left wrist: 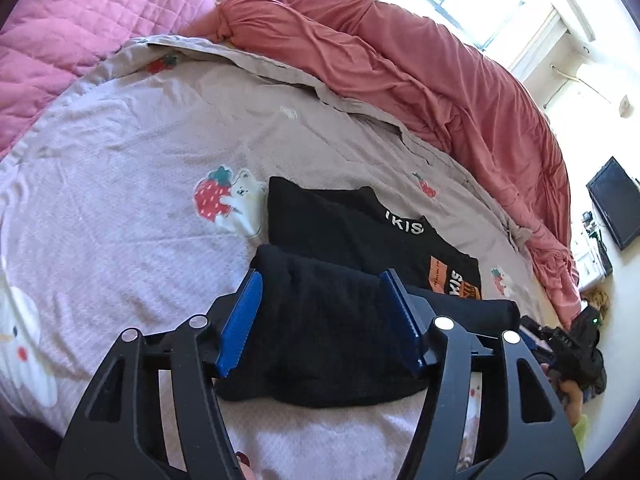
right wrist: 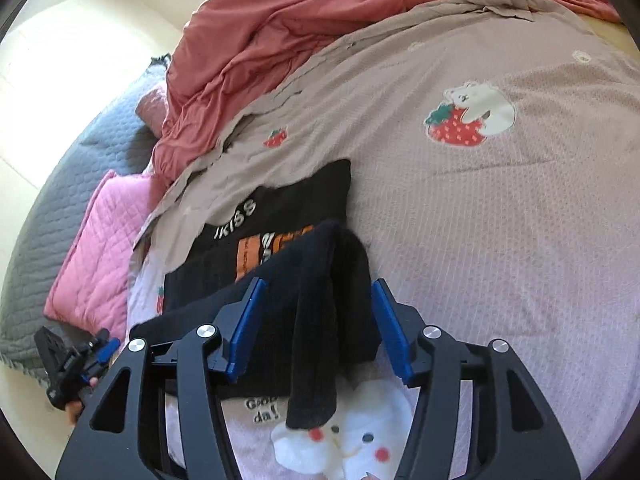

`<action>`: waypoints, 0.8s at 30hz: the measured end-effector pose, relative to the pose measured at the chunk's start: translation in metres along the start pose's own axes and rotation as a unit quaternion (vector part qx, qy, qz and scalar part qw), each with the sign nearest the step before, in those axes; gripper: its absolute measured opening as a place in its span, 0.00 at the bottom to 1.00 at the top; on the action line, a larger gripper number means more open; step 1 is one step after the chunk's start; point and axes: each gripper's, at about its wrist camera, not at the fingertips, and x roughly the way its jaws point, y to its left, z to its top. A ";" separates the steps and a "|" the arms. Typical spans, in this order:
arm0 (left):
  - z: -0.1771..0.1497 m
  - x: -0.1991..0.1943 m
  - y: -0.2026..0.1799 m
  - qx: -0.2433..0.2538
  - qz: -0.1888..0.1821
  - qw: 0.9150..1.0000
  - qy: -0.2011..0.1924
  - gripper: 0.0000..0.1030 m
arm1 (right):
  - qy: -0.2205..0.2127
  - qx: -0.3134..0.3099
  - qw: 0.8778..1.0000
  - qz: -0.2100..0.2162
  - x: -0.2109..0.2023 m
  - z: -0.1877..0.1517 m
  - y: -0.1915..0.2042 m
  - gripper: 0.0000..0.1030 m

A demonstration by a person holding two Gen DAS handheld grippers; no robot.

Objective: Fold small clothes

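A small black T-shirt (left wrist: 360,232) with white letters and an orange print lies on the pink strawberry-and-bear bedsheet (left wrist: 120,160). Its near part is folded back over itself into a thick black fold (left wrist: 320,340). My left gripper (left wrist: 320,280) is open, its blue pads standing on either side of that fold. In the right wrist view the same T-shirt (right wrist: 280,208) shows, with a black strip of cloth (right wrist: 316,360) draped toward the camera. My right gripper (right wrist: 319,284) is open around this bunched cloth, with a gap at the right pad.
A rumpled salmon-red duvet (left wrist: 440,80) borders the far side of the sheet. A pink quilted pillow (left wrist: 80,20) lies at the far left. A grey quilted cover (right wrist: 80,160) and another pink pillow (right wrist: 100,248) hang off the bed's edge. A dark screen (left wrist: 612,200) stands by the wall.
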 end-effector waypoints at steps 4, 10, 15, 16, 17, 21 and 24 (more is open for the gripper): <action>-0.019 -0.003 0.006 0.006 0.009 1.000 0.027 0.58 | 0.031 -0.019 0.999 -0.020 0.008 -0.020 0.010 0.53; -0.046 0.012 0.013 0.019 0.029 0.997 0.063 0.62 | 0.082 -0.020 0.996 -0.040 0.023 -0.048 0.007 0.53; -0.055 0.026 0.012 0.028 0.060 0.994 0.083 0.62 | 0.093 -0.011 0.995 -0.021 0.029 -0.048 0.001 0.47; -0.056 0.028 0.012 0.028 0.065 0.994 0.086 0.61 | 0.097 -0.010 0.995 -0.017 0.031 -0.048 0.000 0.42; -0.056 0.028 0.013 0.027 0.066 0.994 0.088 0.61 | 0.103 -0.008 0.995 -0.014 0.034 -0.048 -0.002 0.31; -0.057 0.030 0.015 0.029 0.082 0.991 0.098 0.01 | 0.108 -0.018 0.994 -0.003 0.036 -0.045 0.002 0.12; -0.054 0.027 0.012 0.027 0.065 0.993 0.098 0.02 | 0.095 -0.015 0.995 0.021 0.030 -0.040 0.004 0.10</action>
